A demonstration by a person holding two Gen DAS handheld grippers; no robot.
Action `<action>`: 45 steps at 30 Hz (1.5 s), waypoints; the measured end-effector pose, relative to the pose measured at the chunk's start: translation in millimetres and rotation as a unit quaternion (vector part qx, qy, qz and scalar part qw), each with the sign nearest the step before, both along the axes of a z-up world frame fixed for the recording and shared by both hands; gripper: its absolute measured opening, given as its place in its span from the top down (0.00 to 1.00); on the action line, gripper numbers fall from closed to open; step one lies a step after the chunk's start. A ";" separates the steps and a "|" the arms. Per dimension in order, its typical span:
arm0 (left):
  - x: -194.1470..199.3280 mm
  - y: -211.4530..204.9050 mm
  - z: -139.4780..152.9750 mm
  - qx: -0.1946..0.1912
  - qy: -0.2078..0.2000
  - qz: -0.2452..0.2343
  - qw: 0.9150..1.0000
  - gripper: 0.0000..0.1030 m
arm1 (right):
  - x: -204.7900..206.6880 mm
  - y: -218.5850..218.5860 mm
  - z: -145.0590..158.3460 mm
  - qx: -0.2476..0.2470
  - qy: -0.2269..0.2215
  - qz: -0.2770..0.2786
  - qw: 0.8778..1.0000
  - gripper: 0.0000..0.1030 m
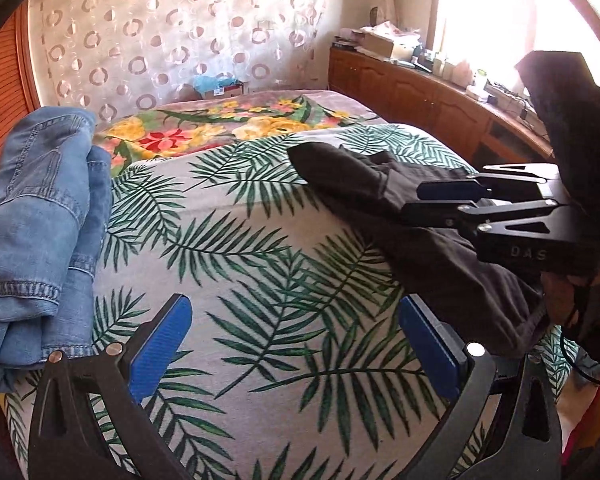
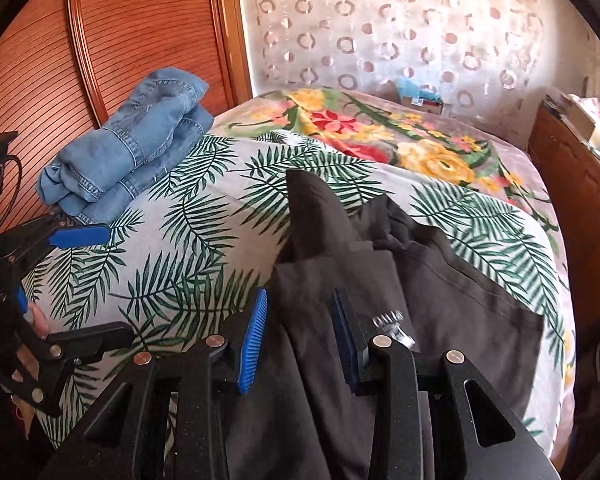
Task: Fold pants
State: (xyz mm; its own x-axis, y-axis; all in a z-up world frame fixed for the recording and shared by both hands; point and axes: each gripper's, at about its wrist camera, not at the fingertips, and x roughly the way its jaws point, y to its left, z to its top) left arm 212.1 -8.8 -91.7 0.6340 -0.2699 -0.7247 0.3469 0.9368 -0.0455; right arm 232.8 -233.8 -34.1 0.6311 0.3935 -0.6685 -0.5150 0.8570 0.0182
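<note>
Dark grey pants [image 2: 420, 280] lie crumpled on the right side of the palm-leaf sheet [image 2: 188, 248]; they also show in the left wrist view [image 1: 400, 216]. My right gripper [image 2: 300, 336] hovers low over the near part of the pants, its jaws partly open with the cloth between and under the blue pads [image 2: 254, 344]; it also shows in the left wrist view [image 1: 440, 200]. My left gripper [image 1: 296, 344] is wide open and empty above bare sheet [image 1: 260, 264], left of the pants; it also shows in the right wrist view [image 2: 92, 280].
Folded blue jeans [image 1: 36, 216] sit at the bed's left edge by a wooden louvred door [image 2: 40, 60]. A floral blanket [image 1: 228, 124] covers the far bed. A wooden cabinet [image 1: 420, 92] with clutter runs along the right under a bright window.
</note>
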 end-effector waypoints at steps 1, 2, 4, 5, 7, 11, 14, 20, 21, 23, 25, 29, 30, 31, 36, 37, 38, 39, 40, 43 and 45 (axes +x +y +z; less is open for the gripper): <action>-0.2 0.9 -0.1 0.000 -0.001 0.002 1.000 0.00 | 3.8 1.7 0.8 0.000 0.003 0.000 1.000 0.67; -0.7 1.6 0.1 0.000 -0.001 0.002 1.000 0.00 | 7.3 3.2 0.4 0.000 0.006 0.000 1.000 0.68; -1.1 2.4 0.2 -0.001 -0.002 0.003 1.000 0.00 | 13.3 7.4 -1.3 -0.006 0.010 -0.001 1.000 0.75; -1.1 2.2 -0.2 -0.001 -0.002 0.003 1.000 0.00 | 15.3 9.4 -3.1 -0.011 0.012 0.000 1.000 0.80; -1.7 2.0 -1.0 0.001 -0.001 0.004 1.000 0.00 | 17.6 12.7 -6.6 -0.020 0.017 0.005 1.000 0.93; -2.8 1.1 -1.6 0.003 -0.001 0.003 1.000 0.00 | 14.4 8.2 0.0 -0.011 0.006 0.000 1.000 0.98; -4.2 -0.2 -1.0 0.005 -0.002 0.001 1.000 0.00 | 9.5 -3.0 8.6 0.009 -0.003 -0.008 1.000 0.98; -6.4 -8.0 3.2 0.004 -0.005 -0.005 1.000 0.00 | 1.5 -37.3 24.0 0.016 -0.031 -0.042 0.998 0.98; -6.1 -10.0 3.9 0.003 -0.005 -0.006 1.000 0.00 | 1.3 -43.9 26.7 0.019 -0.035 -0.050 0.998 0.98; -6.1 -14.0 5.2 0.004 -0.006 -0.010 1.000 0.00 | 0.2 -58.0 31.9 0.024 -0.040 -0.065 0.997 0.98; -6.2 -19.6 6.8 0.008 -0.008 -0.015 1.000 0.00 | -1.7 -71.6 37.0 0.024 -0.048 -0.083 0.995 0.98; -6.5 -28.2 8.8 0.010 -0.010 -0.022 1.000 0.00 | -2.6 -94.8 43.2 0.021 -0.055 -0.114 0.992 0.98; -6.7 -30.1 8.9 0.010 -0.011 -0.023 1.000 0.00 | -2.5 -100.3 44.2 0.018 -0.055 -0.121 0.991 0.98; -6.9 -31.3 9.0 0.011 -0.011 -0.024 1.000 0.00 | -1.4 -104.9 43.5 0.016 -0.053 -0.127 0.990 0.98; -6.8 -36.0 7.3 0.014 -0.010 -0.026 1.000 0.00 | 1.6 -113.7 36.2 -0.006 -0.050 -0.151 0.987 0.98; -7.0 -36.7 7.1 0.014 -0.010 -0.026 1.000 0.00 | 3.0 -114.3 36.6 -0.010 -0.049 -0.155 0.987 0.98; -7.4 -37.0 6.7 0.015 -0.010 -0.026 0.999 0.00 | 3.6 -114.9 34.8 -0.012 -0.047 -0.159 0.986 0.98; -7.4 -37.1 6.5 0.016 -0.010 -0.027 0.999 0.00 | 6.1 -114.6 33.9 -0.015 -0.045 -0.162 0.986 0.98; -7.6 -37.2 6.3 0.016 -0.010 -0.027 0.999 0.00 | 8.6 -114.3 31.9 -0.019 -0.042 -0.167 0.985 0.98; -8.3 -37.3 6.4 0.015 -0.010 -0.027 0.999 0.00 | 15.8 -111.3 26.8 -0.030 -0.031 -0.180 0.983 0.98; -9.2 -37.3 6.2 0.013 -0.010 -0.028 0.999 0.00 | 18.7 -108.5 24.4 -0.034 -0.026 -0.183 0.982 0.98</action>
